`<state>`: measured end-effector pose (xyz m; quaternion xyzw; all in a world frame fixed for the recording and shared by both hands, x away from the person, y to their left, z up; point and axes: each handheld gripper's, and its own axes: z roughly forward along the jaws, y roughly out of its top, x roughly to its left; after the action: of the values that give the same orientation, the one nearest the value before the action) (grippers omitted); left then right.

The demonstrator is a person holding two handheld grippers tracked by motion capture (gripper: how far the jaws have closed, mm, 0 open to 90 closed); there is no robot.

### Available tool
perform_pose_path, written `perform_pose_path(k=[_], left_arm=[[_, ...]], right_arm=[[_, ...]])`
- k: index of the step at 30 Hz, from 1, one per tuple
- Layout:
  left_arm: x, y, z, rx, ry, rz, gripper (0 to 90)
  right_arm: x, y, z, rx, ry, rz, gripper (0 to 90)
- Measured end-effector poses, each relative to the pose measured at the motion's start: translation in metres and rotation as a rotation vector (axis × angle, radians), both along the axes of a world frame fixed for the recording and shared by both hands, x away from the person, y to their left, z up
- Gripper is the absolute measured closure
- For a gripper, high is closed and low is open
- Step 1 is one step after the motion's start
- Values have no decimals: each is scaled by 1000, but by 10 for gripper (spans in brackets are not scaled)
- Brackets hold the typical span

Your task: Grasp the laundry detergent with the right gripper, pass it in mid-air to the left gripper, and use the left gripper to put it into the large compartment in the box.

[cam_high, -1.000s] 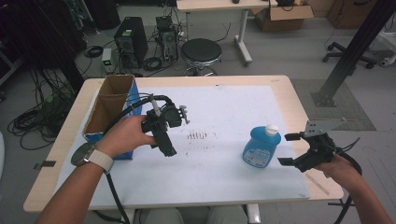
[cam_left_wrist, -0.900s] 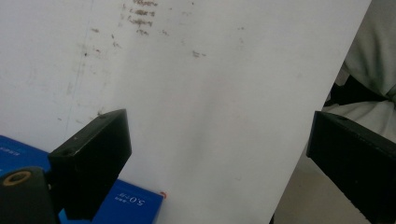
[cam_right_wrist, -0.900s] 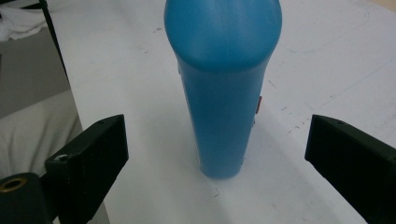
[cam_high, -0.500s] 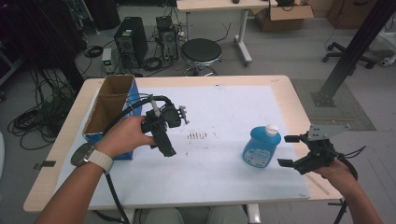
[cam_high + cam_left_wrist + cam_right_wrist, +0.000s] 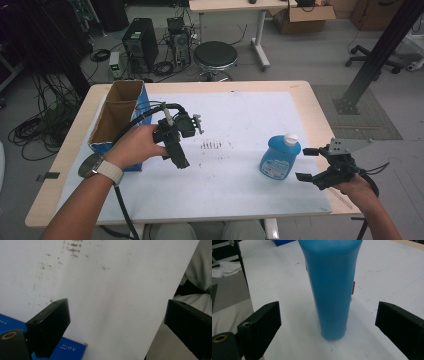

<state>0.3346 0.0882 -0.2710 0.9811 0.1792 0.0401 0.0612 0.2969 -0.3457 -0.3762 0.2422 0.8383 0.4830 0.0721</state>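
Between the wide-spread jaws of my right gripper [image 5: 327, 322] a blue bottle [image 5: 331, 287] is standing upright on the white sheet, and neither jaw is touching it; I am gripping nothing with that hand. From the high view, I am holding my right gripper [image 5: 309, 164] low at the table's right edge, its jaws pointing left at the blue bottle [image 5: 280, 157], which is standing just beside them with its white cap [image 5: 290, 139] on top.

My left gripper [image 5: 115, 322] is hanging open as well, jaws far apart and empty, facing down onto the bare white sheet [image 5: 112, 290] with a few dark specks on it. A corner of the blue box [image 5: 66, 350] is showing below my left jaw. From above, I am holding my left gripper [image 5: 181, 161] over the left part of the sheet, well apart from the bottle, with its black cable [image 5: 142, 117] looping back past my hand.

Just left of that hand the open cardboard box [image 5: 117, 117] with blue sides is sitting at the table's [image 5: 305, 100] left edge. Dark marks [image 5: 212, 145] are lying on the sheet between my two grippers.
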Motion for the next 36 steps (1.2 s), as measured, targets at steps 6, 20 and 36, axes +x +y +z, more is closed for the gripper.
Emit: perform_pose_path(k=[6, 20, 36], left_arm=[[0, -1, 1, -1, -2, 2, 72], [0, 0, 1, -2, -4, 3, 72], [-1, 1, 1, 0, -8, 2, 72]], right_arm=[[0, 1, -3, 11, -3, -3, 61], [8, 16, -11, 38, -15, -2, 60], [20, 38, -23, 61, -25, -12, 60]])
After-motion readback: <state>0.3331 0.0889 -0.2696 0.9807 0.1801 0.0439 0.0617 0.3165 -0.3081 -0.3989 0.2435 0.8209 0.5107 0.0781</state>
